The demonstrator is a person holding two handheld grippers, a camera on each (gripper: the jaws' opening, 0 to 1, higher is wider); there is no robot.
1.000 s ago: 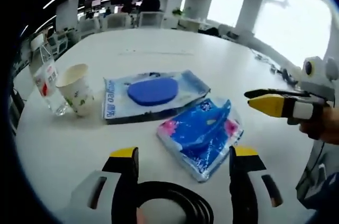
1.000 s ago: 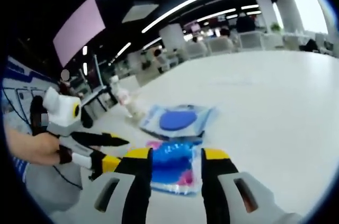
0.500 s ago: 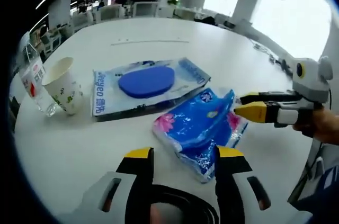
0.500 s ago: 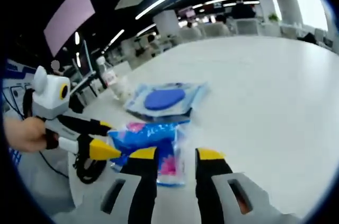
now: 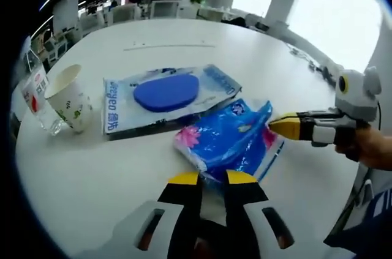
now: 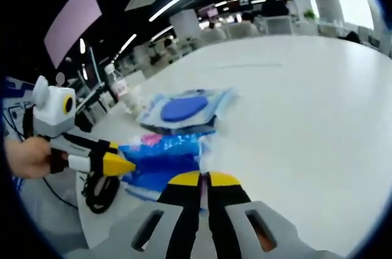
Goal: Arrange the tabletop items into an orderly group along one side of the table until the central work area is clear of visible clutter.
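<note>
Blue tissue pack (image 5: pixel 229 142) at frame centre of the left gripper view, pinched at two edges.
Left gripper (image 5: pixel 211 179), fingers narrowed onto the pack's near edge; right gripper (image 6: pixel 204 180), fingers nearly closed on its edge at lower centre of the right gripper view. Behind it on the white worktop (image 5: pixel 184 41): wipes packet (image 5: pixel 168 95); at frame left, paper cup (image 5: pixel 68 97) beside water bottle (image 5: pixel 37 97).

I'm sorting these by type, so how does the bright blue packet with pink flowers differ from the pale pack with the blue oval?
The bright blue packet is crumpled and pinched at opposite edges by the left gripper and right gripper. The pale pack lies flat and untouched, and looks wider. The bright blue packet is flower-printed; the pale pack bears a blue oval. Both are soft plastic packs.
</note>
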